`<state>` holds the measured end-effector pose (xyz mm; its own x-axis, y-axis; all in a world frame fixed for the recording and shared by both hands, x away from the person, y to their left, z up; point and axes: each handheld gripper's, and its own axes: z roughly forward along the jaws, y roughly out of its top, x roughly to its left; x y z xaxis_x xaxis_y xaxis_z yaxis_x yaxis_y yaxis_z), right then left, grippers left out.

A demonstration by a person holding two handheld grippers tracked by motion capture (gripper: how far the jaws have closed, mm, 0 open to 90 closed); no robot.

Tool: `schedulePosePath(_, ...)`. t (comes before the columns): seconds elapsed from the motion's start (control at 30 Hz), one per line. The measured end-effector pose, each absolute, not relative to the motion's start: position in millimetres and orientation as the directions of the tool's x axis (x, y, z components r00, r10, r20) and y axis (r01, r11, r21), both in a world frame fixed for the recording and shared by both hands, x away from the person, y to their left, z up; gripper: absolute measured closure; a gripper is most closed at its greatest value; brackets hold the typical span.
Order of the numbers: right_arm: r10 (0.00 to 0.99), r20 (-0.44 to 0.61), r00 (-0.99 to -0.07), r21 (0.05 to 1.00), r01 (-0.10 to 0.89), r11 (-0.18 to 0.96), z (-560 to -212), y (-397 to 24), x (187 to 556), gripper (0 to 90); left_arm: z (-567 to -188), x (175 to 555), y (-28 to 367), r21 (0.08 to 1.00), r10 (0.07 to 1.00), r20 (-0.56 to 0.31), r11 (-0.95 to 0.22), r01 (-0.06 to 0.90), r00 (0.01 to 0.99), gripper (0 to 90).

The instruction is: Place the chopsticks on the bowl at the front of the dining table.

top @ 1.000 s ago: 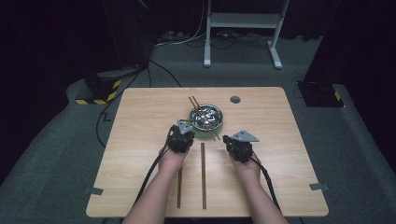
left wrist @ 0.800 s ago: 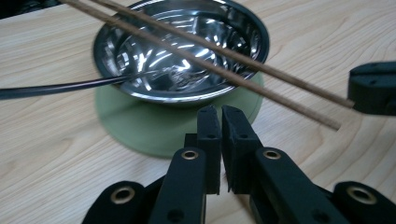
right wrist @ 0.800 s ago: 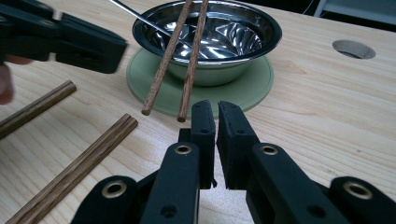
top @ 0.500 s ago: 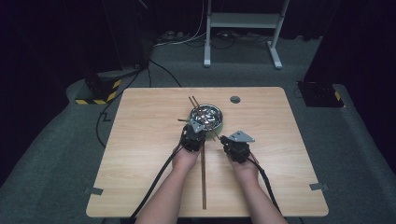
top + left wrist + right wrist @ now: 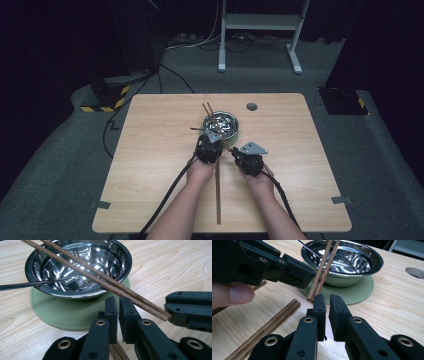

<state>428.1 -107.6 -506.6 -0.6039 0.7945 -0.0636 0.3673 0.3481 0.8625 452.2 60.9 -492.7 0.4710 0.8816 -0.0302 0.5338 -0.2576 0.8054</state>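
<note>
Resting loosely across the steel bowl [image 5: 80,267], the chopsticks [image 5: 100,281] could roll off if the nearly closed, empty left gripper [image 5: 118,315] or the equally narrow, empty right gripper [image 5: 327,312] nudges them.

Round steel bowl [image 5: 82,267] on flat green mat [image 5: 62,312]; two wooden chopsticks [image 5: 100,281] across its rim; another wooden pair [image 5: 264,327] nearer the person

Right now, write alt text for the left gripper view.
A pair of wooden chopsticks lies across a steel bowl on a green mat. The left claw, nearly closed, holds nothing.
</note>
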Motion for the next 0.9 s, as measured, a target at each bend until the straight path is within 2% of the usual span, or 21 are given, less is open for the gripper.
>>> schedulePosePath(0.6,0.769,-0.063,-0.637,0.867,0.347,0.359,-507.3,-101.6,425.8,80.4,-490.2,452.4,65.4,0.802,0.886,-0.032,-0.254,0.541,0.463,83.3)
schedulePosePath(0.73,0.795,-0.039,-0.606,0.875,0.364,0.320,-505.0,-102.2,427.0,79.6,-490.7,453.6,68.3,0.801,0.891,-0.038,-0.243,0.547,0.452,83.1)
schedulePosePath(0.9,0.794,-0.067,-0.604,0.871,0.354,0.342,-505.4,-98.5,427.3,79.6,-492.1,453.6,67.5,0.804,0.892,-0.045,-0.234,0.546,0.450,83.1)
